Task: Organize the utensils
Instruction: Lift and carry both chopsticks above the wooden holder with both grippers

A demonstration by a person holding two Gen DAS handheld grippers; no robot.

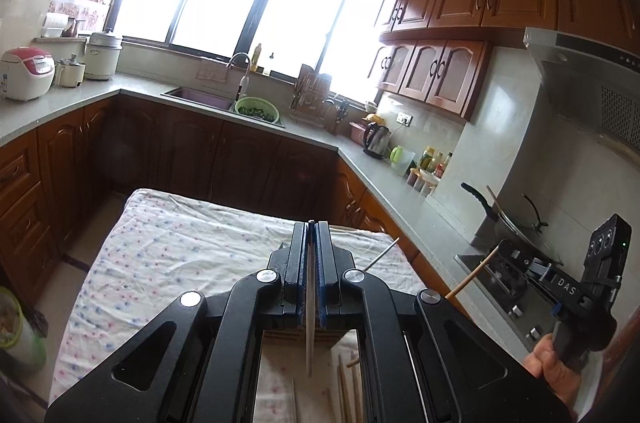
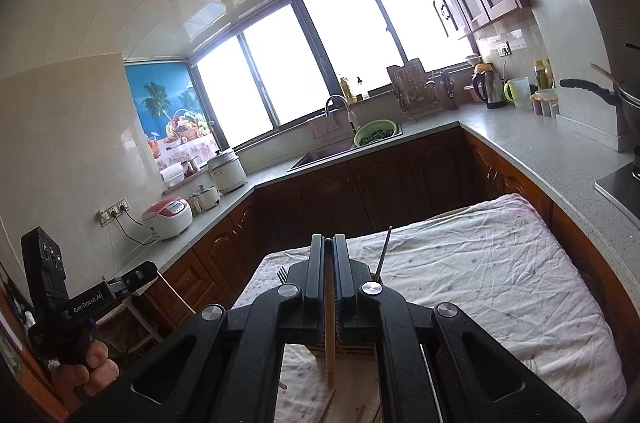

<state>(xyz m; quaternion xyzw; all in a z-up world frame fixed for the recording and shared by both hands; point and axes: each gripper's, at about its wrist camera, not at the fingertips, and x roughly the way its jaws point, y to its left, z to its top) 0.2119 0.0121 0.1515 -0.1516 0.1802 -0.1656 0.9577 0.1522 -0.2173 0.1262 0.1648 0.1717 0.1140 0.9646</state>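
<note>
My left gripper is shut on a thin flat metal utensil that hangs edge-on between its blue pads. My right gripper is shut on a wooden chopstick; it also shows in the left wrist view at the far right. Both are held above a table under a floral cloth. A wooden holder stands below the grippers, mostly hidden, with a metal rod sticking up from it and a fork beside it. Loose chopsticks lie on the cloth.
Grey counters with brown cabinets run around the table. A sink with a green colander is at the back, rice cookers on the left, a kettle and a stove with a pan on the right.
</note>
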